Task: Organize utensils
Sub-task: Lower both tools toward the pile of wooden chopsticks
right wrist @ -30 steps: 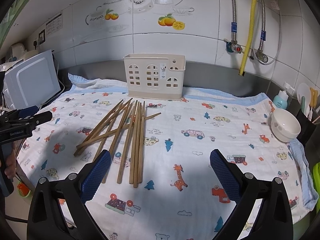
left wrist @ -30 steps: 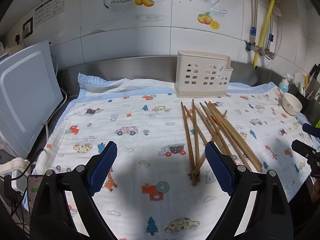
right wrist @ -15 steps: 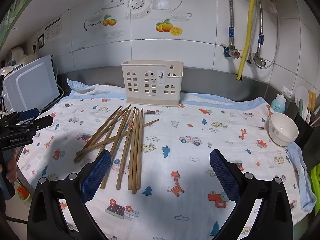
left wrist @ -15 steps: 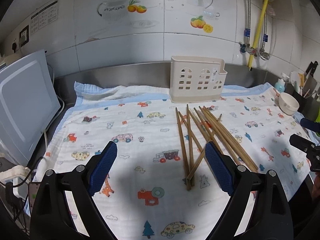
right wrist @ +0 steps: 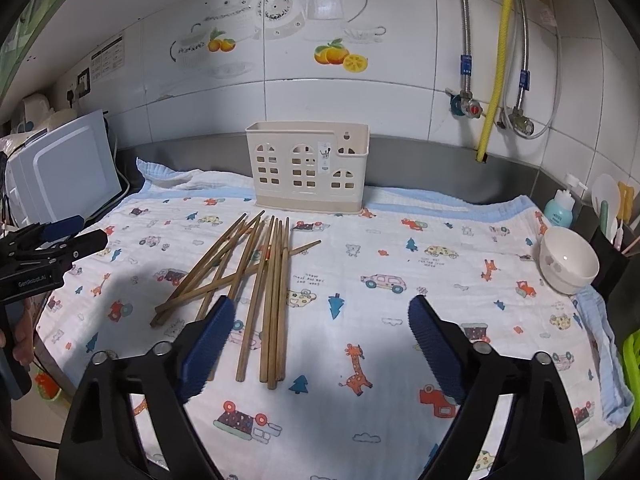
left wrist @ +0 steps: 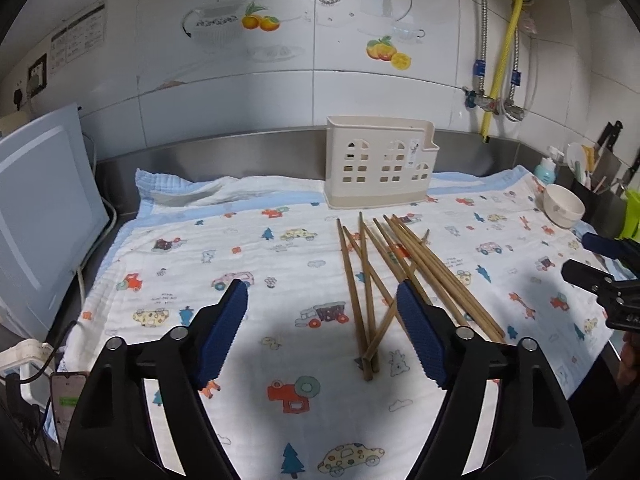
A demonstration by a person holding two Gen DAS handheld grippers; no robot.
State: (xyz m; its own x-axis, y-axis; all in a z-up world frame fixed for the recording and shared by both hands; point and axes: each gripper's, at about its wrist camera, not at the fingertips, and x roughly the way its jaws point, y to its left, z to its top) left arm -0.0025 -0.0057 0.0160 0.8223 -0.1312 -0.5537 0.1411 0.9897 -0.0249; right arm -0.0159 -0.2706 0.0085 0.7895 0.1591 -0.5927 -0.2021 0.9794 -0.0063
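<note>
Several brown wooden chopsticks (left wrist: 394,268) lie loosely crossed on a patterned cloth (left wrist: 248,264); they also show in the right wrist view (right wrist: 256,272). A cream plastic utensil holder (left wrist: 378,162) with window cut-outs stands upright behind them by the wall, also in the right wrist view (right wrist: 307,168). My left gripper (left wrist: 322,330) is open and empty, above the cloth just left of the chopsticks' near ends. My right gripper (right wrist: 318,344) is open and empty, above the cloth right of the chopsticks' near ends.
A white bowl (right wrist: 568,266) sits at the cloth's right edge, with a blue bottle (right wrist: 560,210) and a dark holder of tools (right wrist: 612,220) behind it. A white appliance (left wrist: 40,208) stands at the left. Pipes (right wrist: 496,60) run down the tiled wall.
Both grippers have pulled back and risen slightly, so the chopsticks and holder look a little farther away. Both stay open and empty. Nothing on the cloth has moved.
</note>
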